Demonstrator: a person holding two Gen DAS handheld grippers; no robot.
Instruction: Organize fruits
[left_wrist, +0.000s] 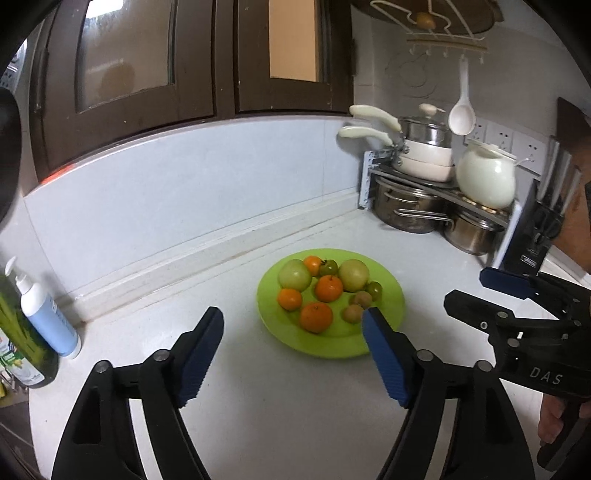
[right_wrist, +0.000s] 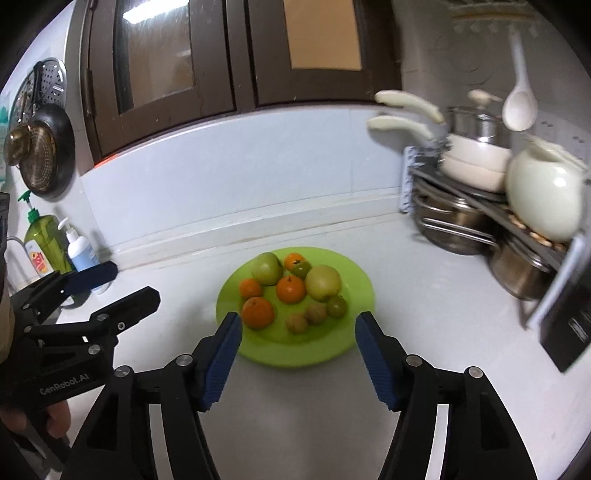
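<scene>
A lime green plate (left_wrist: 388, 295) (right_wrist: 354, 280) sits on the white counter. It holds two pale green apples (left_wrist: 294, 274) (right_wrist: 323, 282), several oranges (left_wrist: 316, 316) (right_wrist: 258, 312), two small green tomatoes (left_wrist: 373, 289) (right_wrist: 337, 305) and two small brown fruits (left_wrist: 353, 313) (right_wrist: 297, 323). My left gripper (left_wrist: 293, 328) is open and empty, above the counter just in front and left of the plate. My right gripper (right_wrist: 297, 332) is open and empty, at the plate's near rim. Each gripper also shows in the other's view: the right one (left_wrist: 491, 291), the left one (right_wrist: 122, 284).
A metal rack (left_wrist: 436, 184) (right_wrist: 480, 192) with steel pots, white pans and a white jar stands at the back right corner. A white ladle (left_wrist: 461, 114) hangs above it. A green bottle and a blue-white pump bottle (left_wrist: 48, 317) (right_wrist: 79, 249) stand at the left by the wall.
</scene>
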